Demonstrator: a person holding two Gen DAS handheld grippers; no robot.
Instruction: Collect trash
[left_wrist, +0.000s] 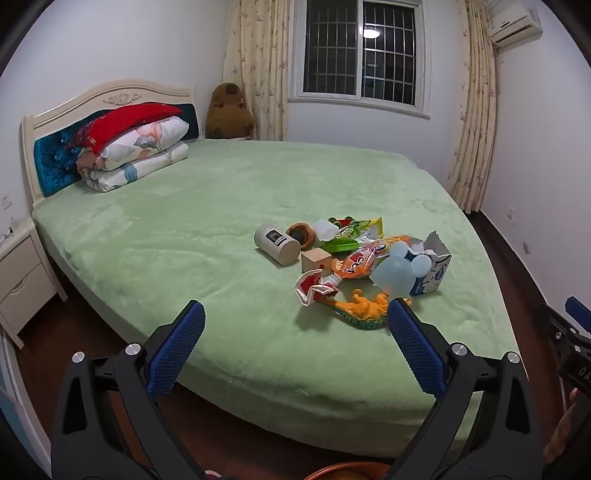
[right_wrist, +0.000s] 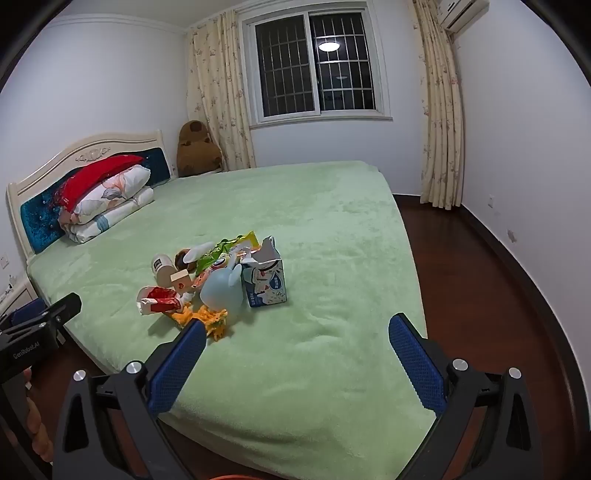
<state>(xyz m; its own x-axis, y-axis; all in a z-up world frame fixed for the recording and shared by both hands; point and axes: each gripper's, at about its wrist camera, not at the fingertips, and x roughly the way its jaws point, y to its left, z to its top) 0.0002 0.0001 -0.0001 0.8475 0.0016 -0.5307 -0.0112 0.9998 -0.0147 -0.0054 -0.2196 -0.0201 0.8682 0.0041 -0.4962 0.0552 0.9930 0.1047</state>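
A heap of litter and toys lies on the green bed (left_wrist: 221, 258). In it are a crumpled red-and-white wrapper (left_wrist: 314, 286) (right_wrist: 159, 299), an orange snack bag (left_wrist: 364, 260), a green snack bag (left_wrist: 351, 232) (right_wrist: 218, 254) and a torn blue-white carton (left_wrist: 434, 269) (right_wrist: 266, 280). A beige canister (left_wrist: 277, 243) (right_wrist: 162, 266), a wooden block (left_wrist: 314, 260), a pale blue mouse-shaped toy (left_wrist: 395, 271) (right_wrist: 221, 291) and an orange dinosaur (left_wrist: 364, 308) (right_wrist: 207, 317) lie among them. My left gripper (left_wrist: 295, 315) and right gripper (right_wrist: 298, 325) hover open and empty over the bed's near edge, short of the heap.
Folded quilts and a red pillow (left_wrist: 136, 144) are stacked at the headboard. A nightstand (left_wrist: 22, 280) stands at the left and a brown plush bear (left_wrist: 229, 110) by the curtain. Dark wood floor (right_wrist: 461, 258) runs right of the bed. An orange-brown rim (left_wrist: 351, 470) shows below the left gripper.
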